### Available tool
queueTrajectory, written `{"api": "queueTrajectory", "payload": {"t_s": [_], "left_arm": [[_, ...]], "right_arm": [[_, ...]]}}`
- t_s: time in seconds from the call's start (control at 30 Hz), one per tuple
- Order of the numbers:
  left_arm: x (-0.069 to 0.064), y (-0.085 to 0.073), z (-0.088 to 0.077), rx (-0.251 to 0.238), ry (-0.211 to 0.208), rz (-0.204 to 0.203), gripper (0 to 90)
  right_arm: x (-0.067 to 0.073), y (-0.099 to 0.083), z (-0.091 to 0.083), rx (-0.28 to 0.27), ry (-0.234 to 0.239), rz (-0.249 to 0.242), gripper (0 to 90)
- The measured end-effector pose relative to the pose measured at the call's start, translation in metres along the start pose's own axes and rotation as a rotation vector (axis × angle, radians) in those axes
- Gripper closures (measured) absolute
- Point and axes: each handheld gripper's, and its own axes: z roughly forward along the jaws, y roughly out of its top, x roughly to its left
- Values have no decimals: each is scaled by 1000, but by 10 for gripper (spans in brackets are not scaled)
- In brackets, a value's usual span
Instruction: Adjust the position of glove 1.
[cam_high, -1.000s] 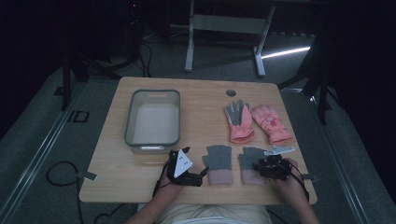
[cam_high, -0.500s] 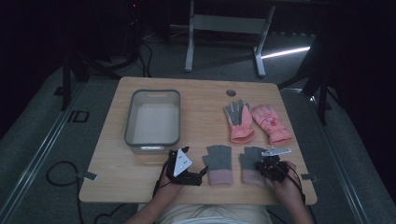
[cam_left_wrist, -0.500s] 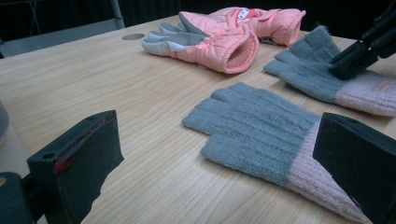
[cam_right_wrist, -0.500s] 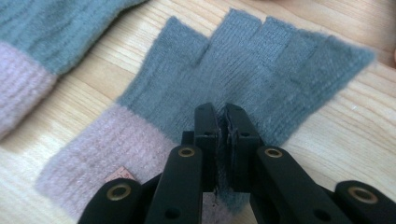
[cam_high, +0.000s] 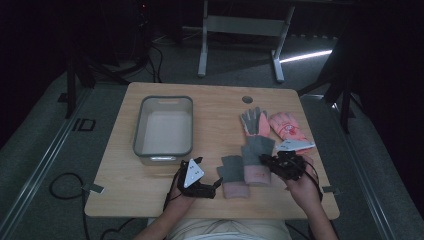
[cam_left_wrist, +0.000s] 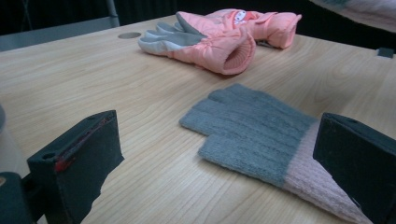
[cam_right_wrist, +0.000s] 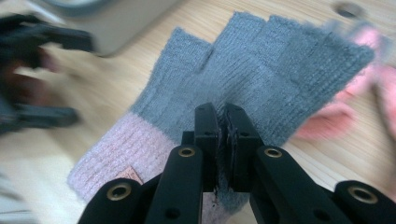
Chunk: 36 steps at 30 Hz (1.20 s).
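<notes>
We see a wooden table (cam_high: 150, 180) with two pairs of gloves and a grey tub (cam_high: 164, 126) on it. The right gripper (cam_high: 267, 161) has its jaws clenched on a grey knitted glove with a pink cuff (cam_high: 256, 159); in the right gripper view the two black jaws stand pressed together with the knit fabric pinched between them, near the border of the grey part and the pink cuff. On this cuff we notice a small brown label at the lower edge, but the picture is blurred there, so any writing on it we cannot read. The held glove seems to be lifted a little off the table, with its fingers pointing toward the far pair. The second knitted glove (cam_high: 232, 174) of the same kind lies flat on the table, just beside the held one, between the two grippers. The left gripper (cam_high: 217, 182) rests near the front edge of the table with its jaws released and wide apart; in the left gripper view this second glove lies in front of them, near the right jaw, and nothing is gripped. Farther back lies a pink padded glove with a grey palm (cam_high: 254, 122), and beside it another pink padded glove (cam_high: 286, 126) with a small printed picture on it, too small to tell what it shows. The tub stands at the left side of the table, well apart from the gloves.
</notes>
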Motion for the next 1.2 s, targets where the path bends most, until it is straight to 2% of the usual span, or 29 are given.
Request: {"api": "queueTrajectory", "payload": {"t_s": [0.07, 0.13, 0.2, 0.3, 0.43, 0.53, 1.03, 1.1, 1.2], "left_arm": [[0, 0, 0, -3, -3, 1, 7], [0, 0, 0, -2, -1, 3, 7], [0, 0, 0, -2, -1, 3, 7], [0, 0, 0, -3, -3, -1, 7], [0, 0, 0, -2, -3, 0, 7], [0, 0, 0, -2, -1, 3, 7], [-4, 0, -1, -5, 3, 35, 29], [-4, 0, 0, -3, 3, 34, 27], [-3, 0, 1, 6, 19, 8, 28]], "right_arm": [[9, 3, 7, 6, 37, -18, 849], [14, 3, 16, 15, 45, -19, 848], [17, 0, 24, 38, 36, -27, 849], [19, -7, 38, 76, 45, -26, 848], [23, -16, 58, 129, 74, -25, 848], [25, -20, 68, 146, 91, -20, 848], [19, -31, 93, 180, 110, 26, 834], [19, -32, 94, 183, 108, 26, 824], [20, -34, 96, 184, 102, 22, 793]]}}
